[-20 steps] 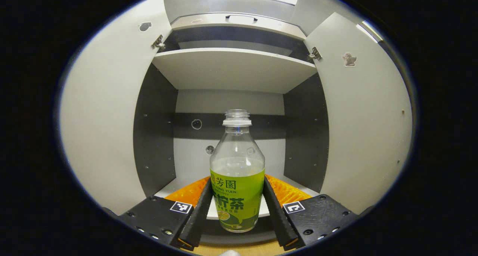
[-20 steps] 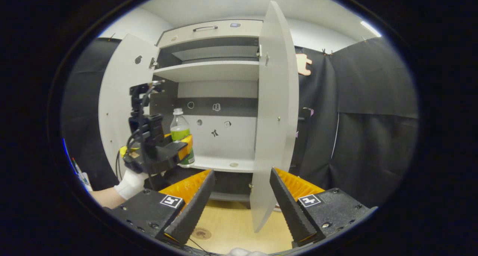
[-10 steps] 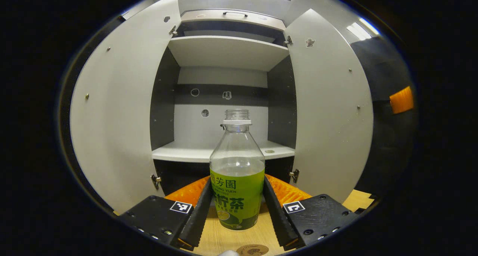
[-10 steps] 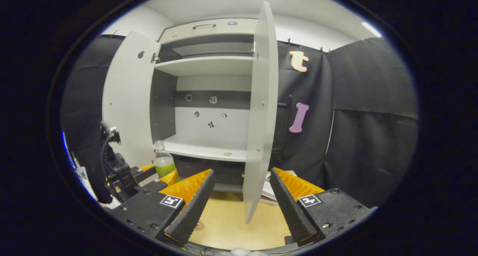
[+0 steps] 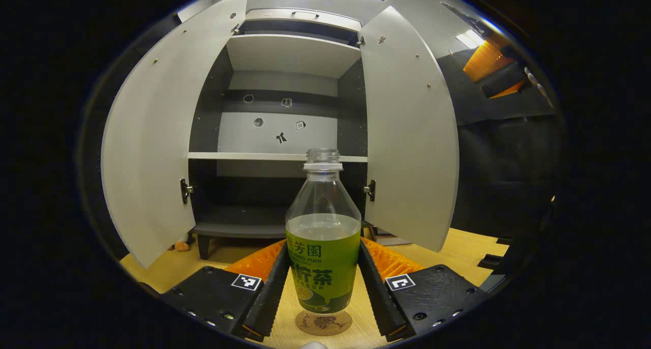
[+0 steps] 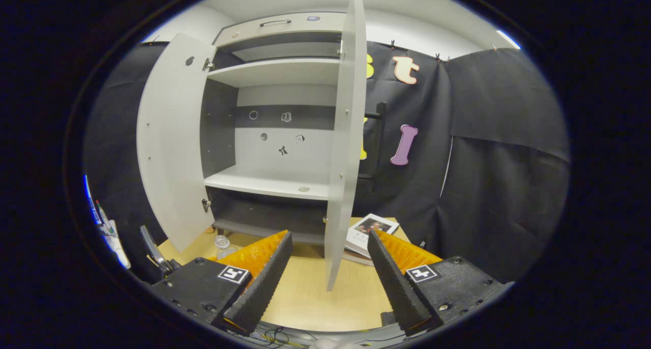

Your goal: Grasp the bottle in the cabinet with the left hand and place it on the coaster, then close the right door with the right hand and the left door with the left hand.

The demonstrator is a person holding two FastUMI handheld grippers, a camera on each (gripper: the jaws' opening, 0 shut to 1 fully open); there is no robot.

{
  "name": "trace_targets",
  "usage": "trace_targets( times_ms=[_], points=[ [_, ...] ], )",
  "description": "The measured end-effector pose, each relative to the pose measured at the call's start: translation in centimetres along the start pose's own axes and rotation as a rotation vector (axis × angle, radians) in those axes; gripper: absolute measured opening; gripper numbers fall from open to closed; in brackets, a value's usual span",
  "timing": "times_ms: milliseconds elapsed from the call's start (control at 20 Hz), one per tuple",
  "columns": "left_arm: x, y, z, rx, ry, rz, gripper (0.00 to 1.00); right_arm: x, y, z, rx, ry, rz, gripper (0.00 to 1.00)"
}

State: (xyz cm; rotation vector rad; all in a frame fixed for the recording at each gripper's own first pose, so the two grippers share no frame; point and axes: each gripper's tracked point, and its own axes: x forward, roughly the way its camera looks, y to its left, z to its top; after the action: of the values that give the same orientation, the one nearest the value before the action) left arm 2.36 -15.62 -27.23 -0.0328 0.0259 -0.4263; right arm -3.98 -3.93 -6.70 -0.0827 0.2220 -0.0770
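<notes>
Left gripper (image 5: 323, 288), fingers clenched on upright bottle (image 5: 323, 247) just above coaster (image 5: 323, 322): lower straight, centre it. Right gripper (image 6: 328, 278) released (2 doors open).

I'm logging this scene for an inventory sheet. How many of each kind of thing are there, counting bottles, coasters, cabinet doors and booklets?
bottle: 1
coaster: 1
cabinet doors: 2, left door and right door
booklet: 1
Total: 5
</notes>
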Motion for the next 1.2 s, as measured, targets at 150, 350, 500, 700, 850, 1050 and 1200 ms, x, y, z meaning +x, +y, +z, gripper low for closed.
trace_targets(
  times_ms=[150, 350, 500, 700, 850, 1050, 1200],
  points=[
    [0.3, -0.2, -2.6, -0.002, 0.017, -0.013, 0.73, -0.1, -0.3, -0.2, -0.017, 0.009, -0.010, 0.96],
    [0.3, 0.3, -5.5, 0.019, 0.037, -0.008, 0.73, -0.1, -0.2, -0.6, -0.029, 0.023, -0.011, 0.98],
    [0.2, 0.4, -7.2, 0.011, 0.053, -0.016, 0.75, -0.3, 0.1, -1.1, -0.042, 0.038, -0.006, 0.98],
    [-0.1, 0.5, -8.0, 0.008, 0.057, -0.013, 0.75, -0.4, 0.7, -1.4, -0.057, 0.047, 0.005, 0.96],
    [0.0, 0.7, -8.1, -0.017, 0.073, 0.003, 0.77, -0.4, 1.1, -1.3, -0.060, 0.047, 0.016, 0.96],
    [-0.4, 1.5, -5.3, 0.000, 0.051, 0.040, 0.96, -0.4, 1.2, -1.3, -0.054, 0.046, 0.017, 0.98],
    [-0.5, 1.9, -1.2, 0.011, 0.009, 0.059, 0.97, -0.5, 1.3, -1.0, -0.041, 0.032, 0.016, 0.98]
  ],
)
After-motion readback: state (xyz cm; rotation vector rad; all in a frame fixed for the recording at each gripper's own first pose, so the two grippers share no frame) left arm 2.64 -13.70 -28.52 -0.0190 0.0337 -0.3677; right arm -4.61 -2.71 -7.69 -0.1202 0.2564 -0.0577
